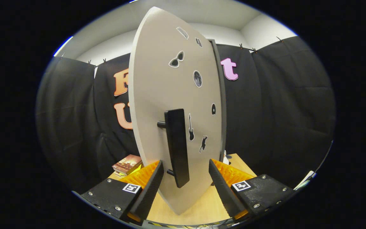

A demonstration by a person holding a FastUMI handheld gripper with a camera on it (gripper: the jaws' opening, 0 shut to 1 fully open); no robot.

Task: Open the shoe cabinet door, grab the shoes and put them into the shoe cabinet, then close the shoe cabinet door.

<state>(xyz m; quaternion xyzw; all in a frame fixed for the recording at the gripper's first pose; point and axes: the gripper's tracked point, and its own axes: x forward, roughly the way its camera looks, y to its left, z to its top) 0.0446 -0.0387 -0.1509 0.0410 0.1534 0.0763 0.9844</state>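
The shoe cabinet door (164,89) is a pale grey panel with several small stickers, swung out and standing nearly edge-on right in front of me. Its black bar handle (177,146) stands upright on two short posts. My gripper (186,167) is open, one finger on each side of the handle's lower end, with a gap on both sides. The fingers (151,184) do not press on the handle. A dark edge of the cabinet frame (221,95) shows behind the door on the right.
The light wooden tabletop (202,206) runs under the door and fingers. A small stack of books (127,164) lies on the table beyond the left finger. A small white object (225,156) peeks out past the door's right edge.
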